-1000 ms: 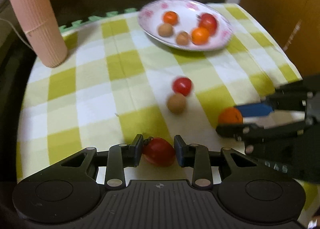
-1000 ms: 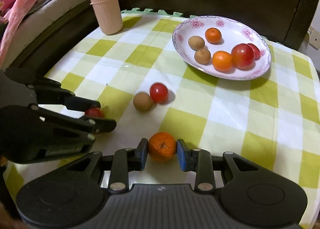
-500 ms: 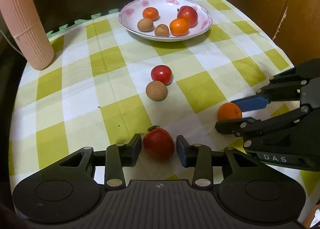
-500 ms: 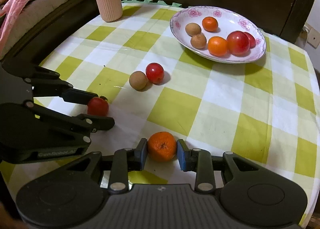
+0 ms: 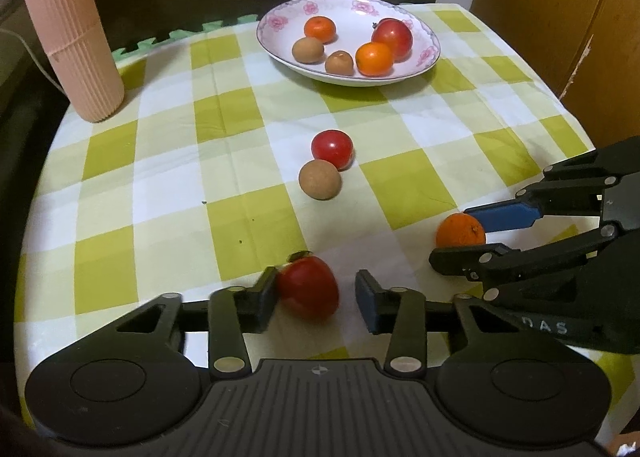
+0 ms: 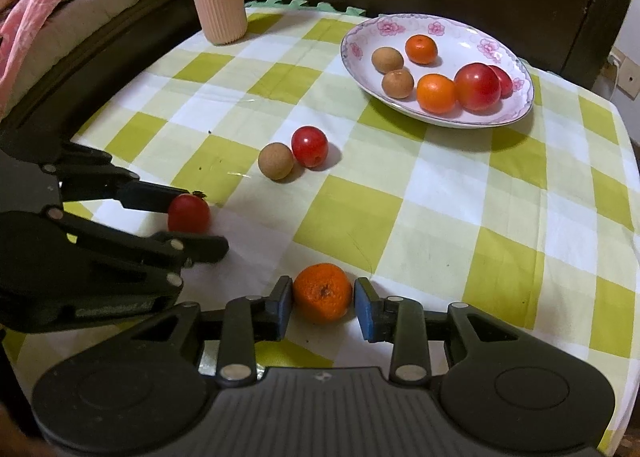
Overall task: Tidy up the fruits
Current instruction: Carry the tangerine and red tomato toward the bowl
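Fingers of the left gripper [image 5: 316, 293] are standing apart around a red tomato [image 5: 308, 291]; one pad is touching the fruit at its 9 o'clock side while the other is sitting clear at 3 o'clock; fingers of the right gripper [image 6: 323, 303] are bracketing a small orange [image 6: 322, 292], touching or nearly so, though whether they are truly gripping it I cannot tell; both fruits are resting on the checked cloth [image 6: 440, 193] near the front edge, with the floral plate [image 5: 280, 53] lying off at 12 o'clock. To do this well, the left hand is probably needing to centre the tomato before closing, so neither pad is nudging it sideways; squeezing gently matters, as the skin looks soft. The tomato is pointing its stem toward 11 o'clock; its long axis is running stem to base; the orange is near round, its navel facing the camera.
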Demonstrator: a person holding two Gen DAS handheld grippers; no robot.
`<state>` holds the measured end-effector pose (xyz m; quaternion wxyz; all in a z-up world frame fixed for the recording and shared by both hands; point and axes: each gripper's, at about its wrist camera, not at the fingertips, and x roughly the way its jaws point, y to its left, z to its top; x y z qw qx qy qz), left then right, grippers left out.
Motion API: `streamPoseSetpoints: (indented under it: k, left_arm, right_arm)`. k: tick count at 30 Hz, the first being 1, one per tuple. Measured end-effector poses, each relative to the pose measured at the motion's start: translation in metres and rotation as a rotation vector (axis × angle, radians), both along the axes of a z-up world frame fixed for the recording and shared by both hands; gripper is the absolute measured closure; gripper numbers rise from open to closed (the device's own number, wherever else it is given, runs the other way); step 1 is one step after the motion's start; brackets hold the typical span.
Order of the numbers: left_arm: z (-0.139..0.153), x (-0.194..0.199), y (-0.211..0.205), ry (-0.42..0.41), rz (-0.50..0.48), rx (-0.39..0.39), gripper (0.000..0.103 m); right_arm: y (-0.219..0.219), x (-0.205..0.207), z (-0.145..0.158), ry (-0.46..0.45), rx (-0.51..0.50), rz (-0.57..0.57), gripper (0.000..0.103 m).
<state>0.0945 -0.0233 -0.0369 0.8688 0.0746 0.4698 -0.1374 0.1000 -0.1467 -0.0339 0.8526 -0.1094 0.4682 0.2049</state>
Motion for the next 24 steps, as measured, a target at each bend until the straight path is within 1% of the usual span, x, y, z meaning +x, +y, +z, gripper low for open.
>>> streamPoseSetpoints:
  k: [1, 2, 9, 24]
  left_arm:
    - [0.001, 0.0, -0.001, -0.001, -0.001, 0.005, 0.063]
    - [0.001, -0.001, -0.002, -0.001, -0.005, 0.006, 0.065]
    - [0.005, -0.002, -0.012, -0.019, -0.021, 0.035, 0.066]
    - [0.021, 0.009, -0.022, -0.066, 0.002, 0.039, 0.068]
  right_arm:
    - [0.002, -0.001, 0.0, -0.001, -0.009, 0.005, 0.073]
    - [0.003, -0.002, 0.0, -0.004, -0.02, 0.01, 0.073]
    - [0.006, -0.001, 0.002, -0.016, -0.027, 0.009, 0.073]
    - [-0.006, 0.005, 0.018, -0.054, 0.014, -0.056, 0.073]
